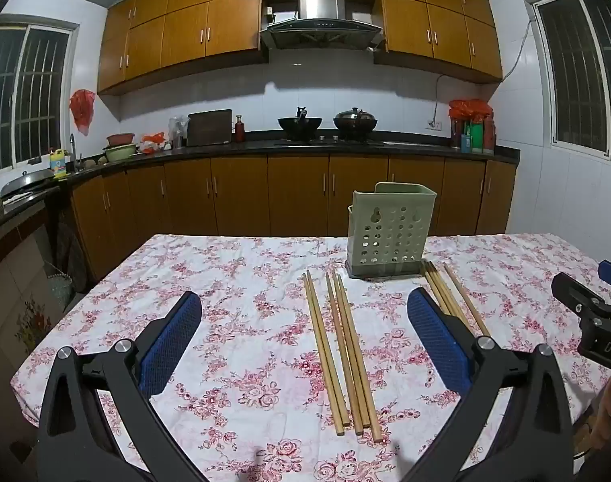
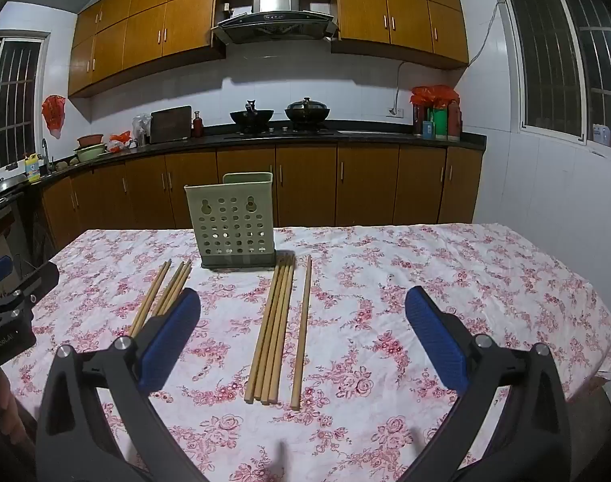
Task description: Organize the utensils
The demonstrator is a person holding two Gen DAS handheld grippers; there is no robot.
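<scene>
We hold the left gripper (image 1: 301,317) spread wide and empty above the near end of the left chopsticks (image 1: 341,357), 5 lying close together on the floral tablecloth (image 1: 233,281). Farther back stands the green perforated holder (image 1: 390,233), upright, apparently empty. To its right lie the right chopsticks (image 2: 279,329), 5 more, under our right gripper (image 2: 303,309), equally wide and empty. We judge round sticks could roll or scatter if pinched unevenly, and a careless insertion could tip the light holder.

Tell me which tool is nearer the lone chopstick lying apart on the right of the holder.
Right. The right tool hangs open with the lone chopstick lying between its fingers on the table. The left tool hangs open further left, over the other chopstick group.
</scene>
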